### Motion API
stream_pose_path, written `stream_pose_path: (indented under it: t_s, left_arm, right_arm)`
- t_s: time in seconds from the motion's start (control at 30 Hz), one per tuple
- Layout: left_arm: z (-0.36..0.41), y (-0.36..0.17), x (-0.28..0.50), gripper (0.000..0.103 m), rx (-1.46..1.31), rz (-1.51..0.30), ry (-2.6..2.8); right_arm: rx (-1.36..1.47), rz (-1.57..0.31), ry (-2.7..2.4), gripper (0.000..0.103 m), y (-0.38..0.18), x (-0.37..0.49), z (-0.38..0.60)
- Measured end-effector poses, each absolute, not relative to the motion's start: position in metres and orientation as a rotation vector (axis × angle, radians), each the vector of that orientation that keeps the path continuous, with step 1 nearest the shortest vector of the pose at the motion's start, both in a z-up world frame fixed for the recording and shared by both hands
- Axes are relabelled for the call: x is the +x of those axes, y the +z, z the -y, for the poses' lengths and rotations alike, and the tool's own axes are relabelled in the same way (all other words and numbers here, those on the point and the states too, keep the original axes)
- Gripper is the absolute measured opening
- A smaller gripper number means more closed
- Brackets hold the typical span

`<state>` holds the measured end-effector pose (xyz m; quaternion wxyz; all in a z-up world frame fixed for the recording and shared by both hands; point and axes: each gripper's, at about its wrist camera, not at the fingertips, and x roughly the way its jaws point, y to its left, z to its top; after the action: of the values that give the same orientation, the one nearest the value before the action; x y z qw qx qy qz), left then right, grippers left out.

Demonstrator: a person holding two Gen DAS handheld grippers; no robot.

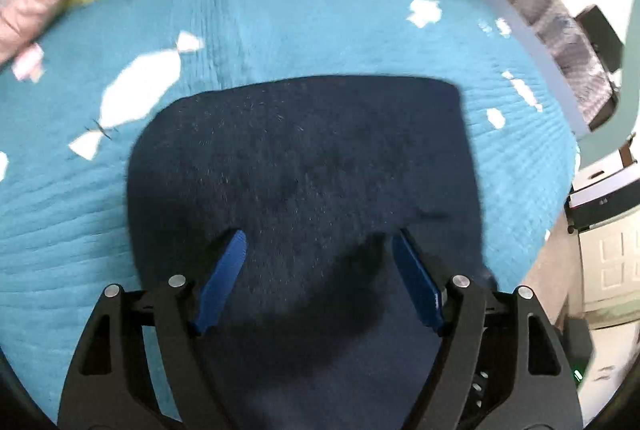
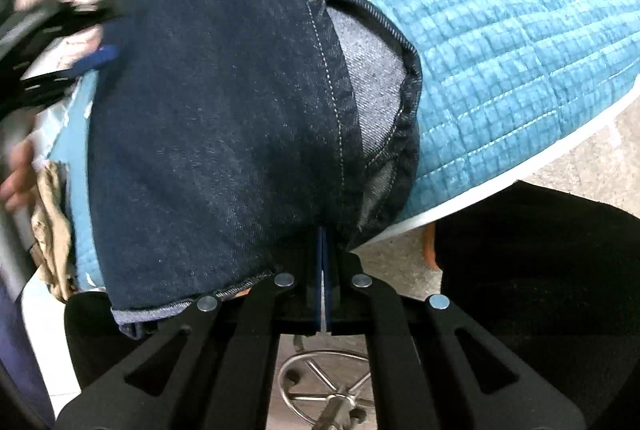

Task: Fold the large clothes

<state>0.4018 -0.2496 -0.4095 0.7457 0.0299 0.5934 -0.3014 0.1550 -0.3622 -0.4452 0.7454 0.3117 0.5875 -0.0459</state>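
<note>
Near quilt [image 2: 520,42] edge, pinched jeans [image 2: 224,118].

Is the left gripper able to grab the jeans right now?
Probably yes. The left gripper is open, its blue fingers spread right over the dark jeans on the blue quilt, with nothing between them.

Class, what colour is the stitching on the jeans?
Pale, whitish thread on dark navy jeans; clearest in the right wrist view, running down the seam.
</note>
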Motion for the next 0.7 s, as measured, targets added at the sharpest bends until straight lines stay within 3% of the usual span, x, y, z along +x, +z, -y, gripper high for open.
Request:
stream_pose_path:
  t_s: [0.1, 0.23, 0.4, 0.5, 0.7]
  left_arm:
    - [0.259, -0.421, 0.409, 0.09, 0.069, -1.336, -0.693]
    - [0.263, -0.42, 0.403, 0.091, 0.12, -1.301, -0.692]
    - [0.249, -0.409, 0.391, 0.086, 0.074, -1.228, -0.71]
    - [0.234, -0.399, 0.38, 0.086, 0.05, -1.189, -0.716]
    - [0.221, -0.401, 0.368, 0.085, 0.049, -1.164, -0.75]
  right_arm:
    - [0.671, -1.227, -0.071, 0.005, -0.422, 0.157, 0.366]
    - [0.619, -1.053, -0.068, 0.006, -0.374, 0.186, 0.38]
    - [0.667, -0.9, -0.042, 0.006, -0.362, 0.25, 0.41]
    - [0.687, -0.882, 0.049, 0.006, -0.37, 0.288, 0.415]
    - [0.697, -1.084, 0.04, 0.0, -0.436, 0.342, 0.423]
